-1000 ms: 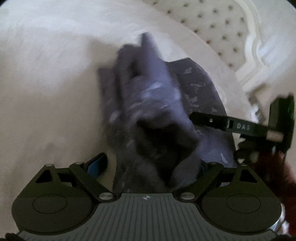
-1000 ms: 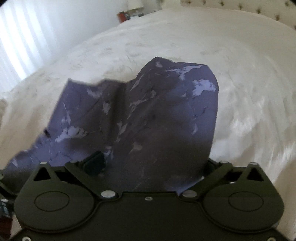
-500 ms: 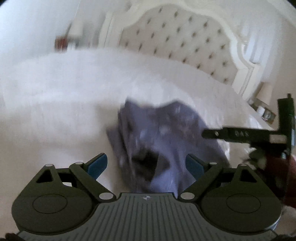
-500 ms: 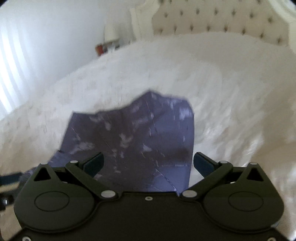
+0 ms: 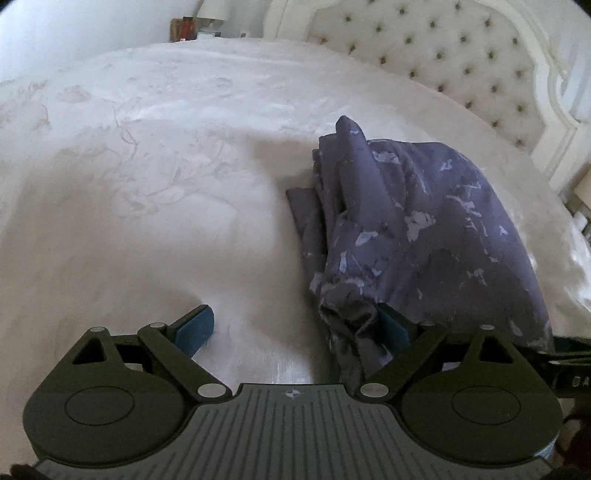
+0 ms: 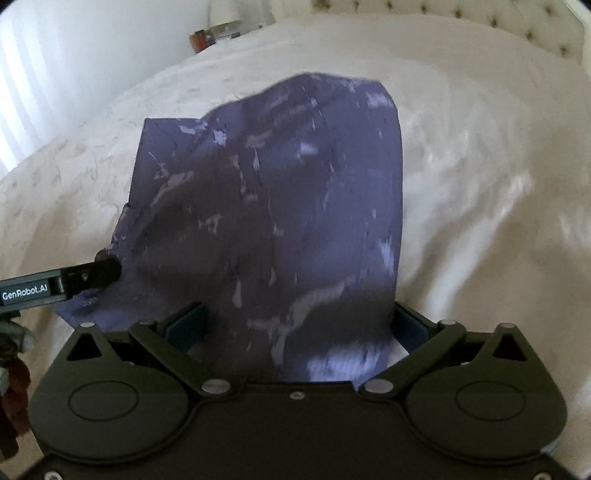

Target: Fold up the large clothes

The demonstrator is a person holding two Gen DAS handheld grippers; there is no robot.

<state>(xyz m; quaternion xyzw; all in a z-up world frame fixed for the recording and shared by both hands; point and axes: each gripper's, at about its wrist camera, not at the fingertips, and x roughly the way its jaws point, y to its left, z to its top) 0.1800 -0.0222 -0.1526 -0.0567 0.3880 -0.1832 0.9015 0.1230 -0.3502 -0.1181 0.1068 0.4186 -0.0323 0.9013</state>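
A dark purple garment with pale blotches lies bunched on a white bed. My left gripper is open; its right pad touches the garment's near corner, its left pad is over bare bedspread. In the right wrist view the garment spreads between the wide-apart fingers of my right gripper, which is open with cloth draped over the gap. The left gripper's finger shows at the garment's left edge.
A tufted cream headboard runs along the far right. A nightstand with a lamp and small items stands at the far side of the bed. Bright curtains are at the left.
Both grippers held the garment lifted a second ago. They have opened, and the garment has dropped onto the bed in a loose heap.
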